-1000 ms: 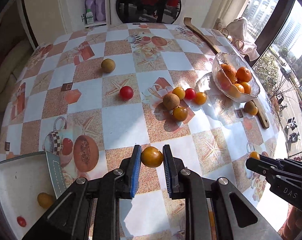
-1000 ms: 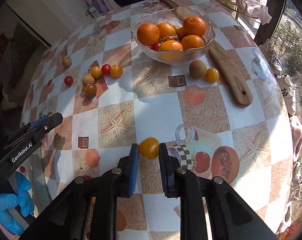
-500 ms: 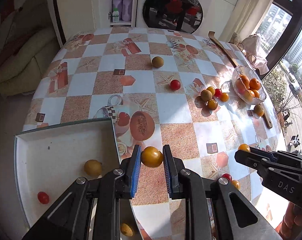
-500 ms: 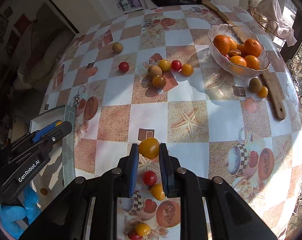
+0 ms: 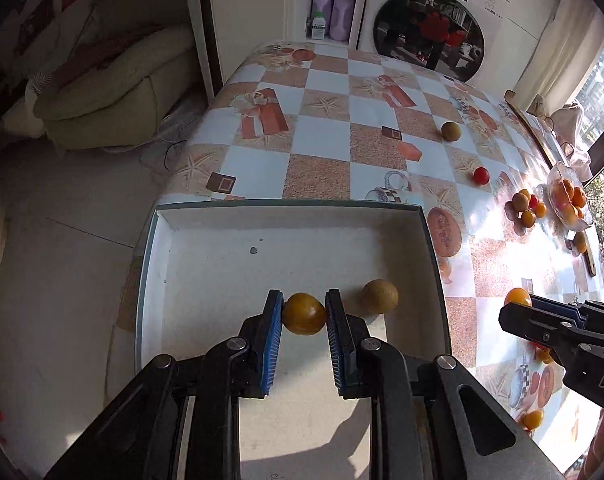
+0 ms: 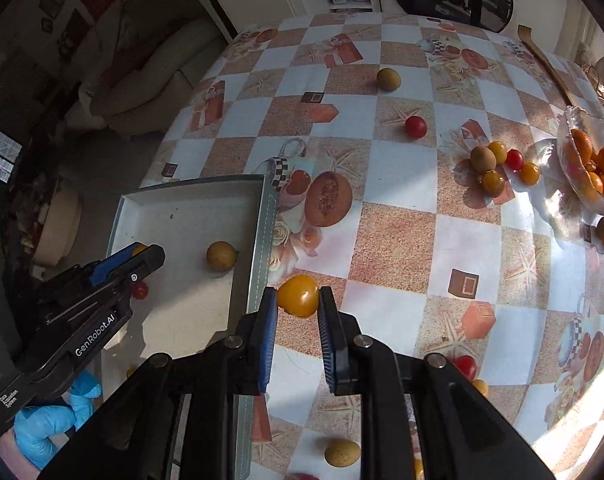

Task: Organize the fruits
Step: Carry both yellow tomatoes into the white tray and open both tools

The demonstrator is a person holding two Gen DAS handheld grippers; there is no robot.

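Both my hands have swung from the table's middle toward the shallow white cardboard box (image 5: 430, 240). My left gripper (image 5: 304, 314), clamped on a small yellow-orange tomato (image 5: 304, 314), now hangs over its floor, ready to drop. My right gripper (image 6: 298, 296) pinches a second yellow tomato (image 6: 298, 295) just outside the rim. The box's near end is hidden behind my jaws.

One tray (image 6: 262, 216), one glass bowl (image 6: 570, 152), two claws, each gripping one yellow tomato.
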